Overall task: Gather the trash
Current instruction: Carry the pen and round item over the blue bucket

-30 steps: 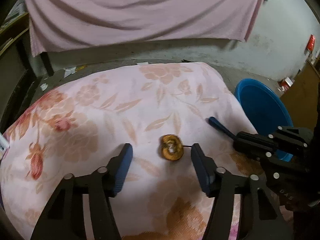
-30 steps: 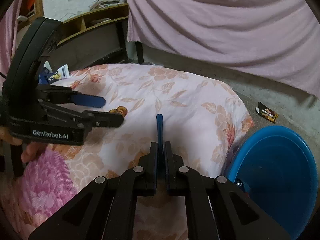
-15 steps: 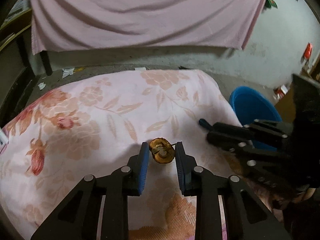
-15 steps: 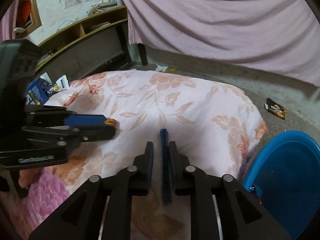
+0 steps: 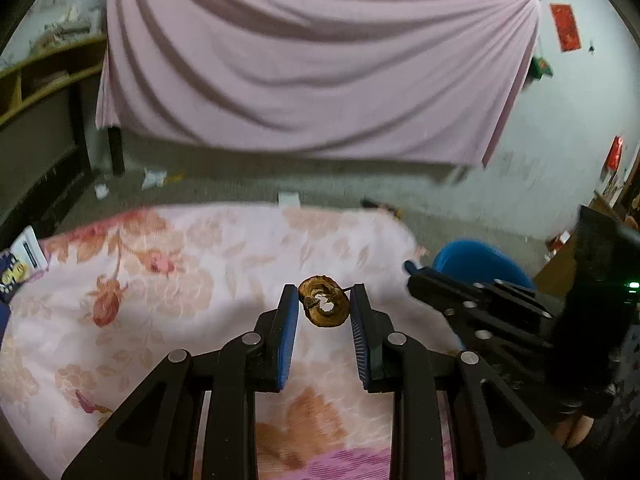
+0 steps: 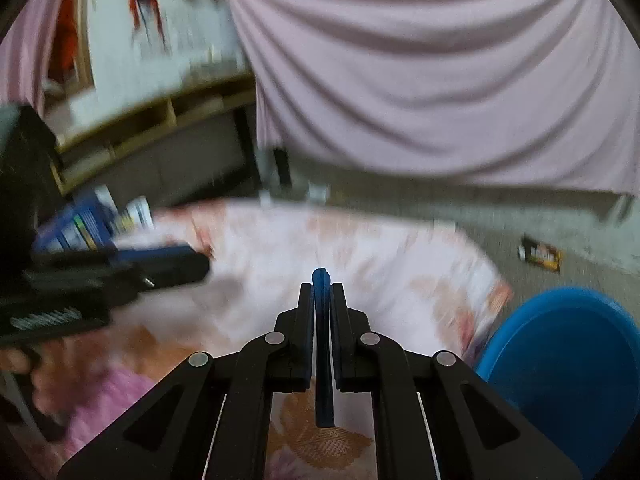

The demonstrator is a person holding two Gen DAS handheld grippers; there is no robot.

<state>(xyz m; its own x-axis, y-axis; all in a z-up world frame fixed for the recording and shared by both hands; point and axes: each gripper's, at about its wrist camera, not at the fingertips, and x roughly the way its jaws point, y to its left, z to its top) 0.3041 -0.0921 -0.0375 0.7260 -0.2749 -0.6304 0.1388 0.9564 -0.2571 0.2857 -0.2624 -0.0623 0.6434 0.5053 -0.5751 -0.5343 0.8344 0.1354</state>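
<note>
I'm looking into a shabby home room: floral quilt (image 5: 192,280) at centre, pink sheet (image 5: 304,64) hanging above, shelves (image 6: 160,120) upper left.

**Hidden, cropped, blurred**

Right wrist view motion-blurred: shelf (image 6: 160,120) contents and blue packet (image 6: 86,222) print unreadable. Blue basin (image 6: 568,368) cut by frame edge; in left view mostly hidden behind right gripper (image 5: 412,270). Floor wrapper (image 6: 540,254) label illegible.

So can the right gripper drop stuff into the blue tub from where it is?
Probably yes. The blue tub sits open just beside the right gripper, off the edge of the flowery blanket, with nothing between them. The gripper looks shut and empty, though.
</note>
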